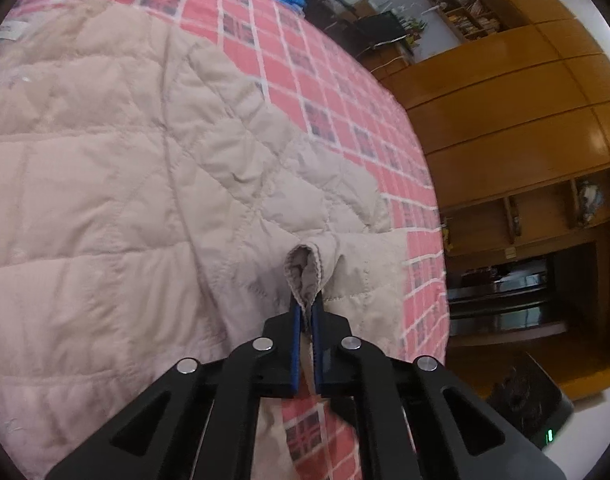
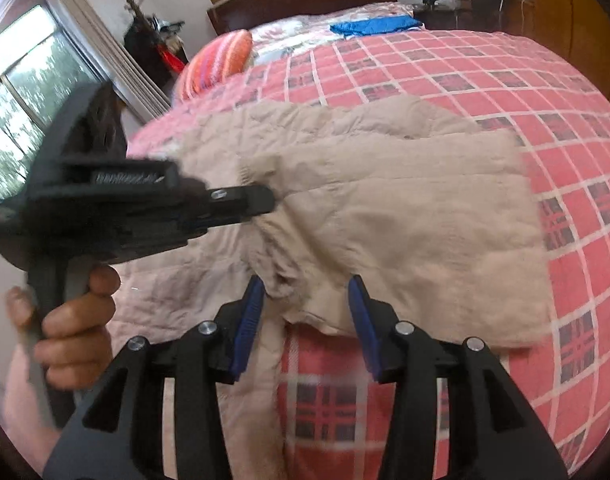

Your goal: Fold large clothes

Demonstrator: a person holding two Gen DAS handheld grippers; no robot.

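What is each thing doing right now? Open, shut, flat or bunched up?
Left gripper: shut on a pinched fold of the coat.
Right gripper: open, the coat's edge between its fingers.
Beige quilted coat: spread on the bed, partly folded over.
Checked bedspread: lying flat.
Blue cloth: folded, near the headboard.

Legible text — none. White label (image 1: 5,32) on the coat (image 1: 105,184), upper left of the left wrist view — print too blurred to read. No brands, numbers or signs elsewhere.
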